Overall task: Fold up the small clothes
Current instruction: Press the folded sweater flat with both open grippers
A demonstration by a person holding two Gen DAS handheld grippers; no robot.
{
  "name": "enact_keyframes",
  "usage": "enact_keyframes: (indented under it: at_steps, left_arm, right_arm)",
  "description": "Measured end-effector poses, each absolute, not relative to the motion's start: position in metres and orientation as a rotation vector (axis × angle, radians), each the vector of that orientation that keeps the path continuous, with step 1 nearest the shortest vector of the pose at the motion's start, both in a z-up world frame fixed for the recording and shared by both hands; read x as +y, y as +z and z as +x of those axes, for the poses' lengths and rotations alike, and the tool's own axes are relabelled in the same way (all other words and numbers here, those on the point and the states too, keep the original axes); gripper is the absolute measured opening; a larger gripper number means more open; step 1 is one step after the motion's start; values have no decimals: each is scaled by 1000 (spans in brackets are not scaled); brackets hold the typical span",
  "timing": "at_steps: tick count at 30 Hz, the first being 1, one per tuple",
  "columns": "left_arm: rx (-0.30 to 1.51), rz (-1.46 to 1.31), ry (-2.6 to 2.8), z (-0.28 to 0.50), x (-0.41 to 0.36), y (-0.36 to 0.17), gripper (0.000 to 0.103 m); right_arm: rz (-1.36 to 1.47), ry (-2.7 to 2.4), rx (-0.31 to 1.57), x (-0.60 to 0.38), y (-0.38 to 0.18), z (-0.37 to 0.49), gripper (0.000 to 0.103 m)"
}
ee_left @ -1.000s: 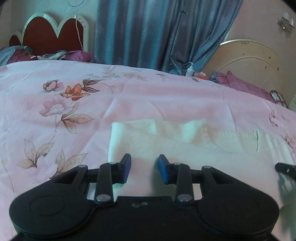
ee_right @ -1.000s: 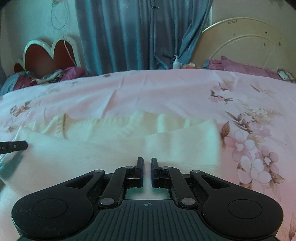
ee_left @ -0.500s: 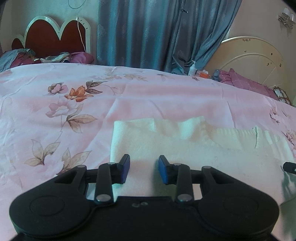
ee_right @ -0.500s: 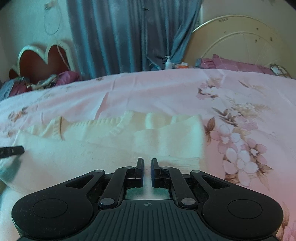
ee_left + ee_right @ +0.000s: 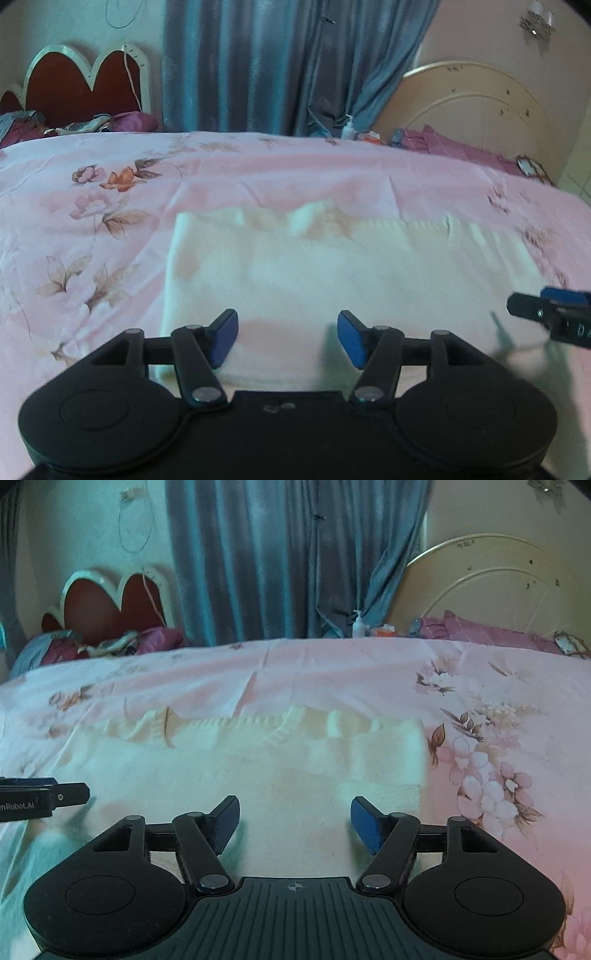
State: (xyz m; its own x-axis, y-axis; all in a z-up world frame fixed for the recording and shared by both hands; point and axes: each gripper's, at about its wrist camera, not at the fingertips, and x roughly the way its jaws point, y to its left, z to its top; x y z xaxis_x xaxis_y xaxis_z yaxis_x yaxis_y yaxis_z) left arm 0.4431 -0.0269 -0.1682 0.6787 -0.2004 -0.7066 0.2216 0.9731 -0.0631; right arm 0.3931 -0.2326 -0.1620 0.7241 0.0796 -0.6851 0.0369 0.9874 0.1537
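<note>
Both let go: right gripper (image 5: 294,825) jaws were pinched shut a second ago, now opening wide with only flat cloth between them. Left gripper (image 5: 287,339) jaws also opening from a narrower gap. Cream garment (image 5: 351,273) sits further out in front of both cameras than before.

Garment (image 5: 332,273) on bedspread (image 5: 110,184) (seemingly folded)

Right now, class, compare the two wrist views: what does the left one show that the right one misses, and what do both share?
Only the left view shows the garment's left edge and the orange flower printed beyond it. Only the right view shows the garment's right edge beside the pale flower cluster. Both share the cream garment folded on the pink bedsheet, the blue curtain, and opening jaws gripping nothing.
</note>
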Motion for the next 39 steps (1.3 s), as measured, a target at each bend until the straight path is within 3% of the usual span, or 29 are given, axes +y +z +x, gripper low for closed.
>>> enact_keyframes:
  at_steps: [4,9,24,39]
  left_arm:
    - [778,89,-243,434,-27,-178,59]
    - [783,101,-236,432,-26,-178,61]
    - [781,123,-185,408,-43,-158,59]
    - [834,102,-267,308,-50,-151,60]
  right_arm:
    - [132,3,814,-239,-175,389,65]
    - [139,-35,833,-257,-179,384,53]
    - [149,85,782,-251,-153,361,53]
    - [148,242,836,-229,-154,273,53]
